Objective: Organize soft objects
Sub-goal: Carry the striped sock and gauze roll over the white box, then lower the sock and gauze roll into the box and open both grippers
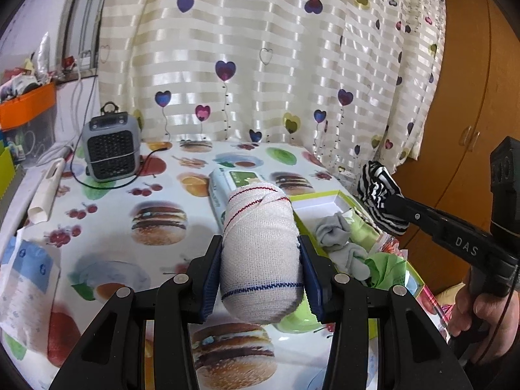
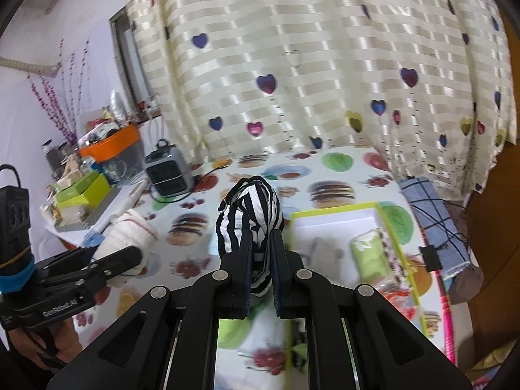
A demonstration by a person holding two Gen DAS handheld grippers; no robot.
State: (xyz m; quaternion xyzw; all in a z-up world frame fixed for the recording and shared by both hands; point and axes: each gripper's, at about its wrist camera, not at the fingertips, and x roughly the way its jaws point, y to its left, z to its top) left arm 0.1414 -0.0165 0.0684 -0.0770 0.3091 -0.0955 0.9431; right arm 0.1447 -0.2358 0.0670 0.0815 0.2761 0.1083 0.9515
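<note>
My left gripper is shut on a white bandage roll with red and blue stitching, held above the food-print tablecloth. My right gripper is shut on a bundle of black-and-white striped cloth, lifted over the table. The same striped cloth shows at the right of the left wrist view, and the bandage roll at the left of the right wrist view. A lime-edged open box lies on the table with grey socks and green cloth in it.
A grey fan heater with a black cord stands at the back left beside an orange-lidded bin. A heart-print curtain hangs behind the table. A blue checked cloth lies at the table's right edge, near a wooden cabinet.
</note>
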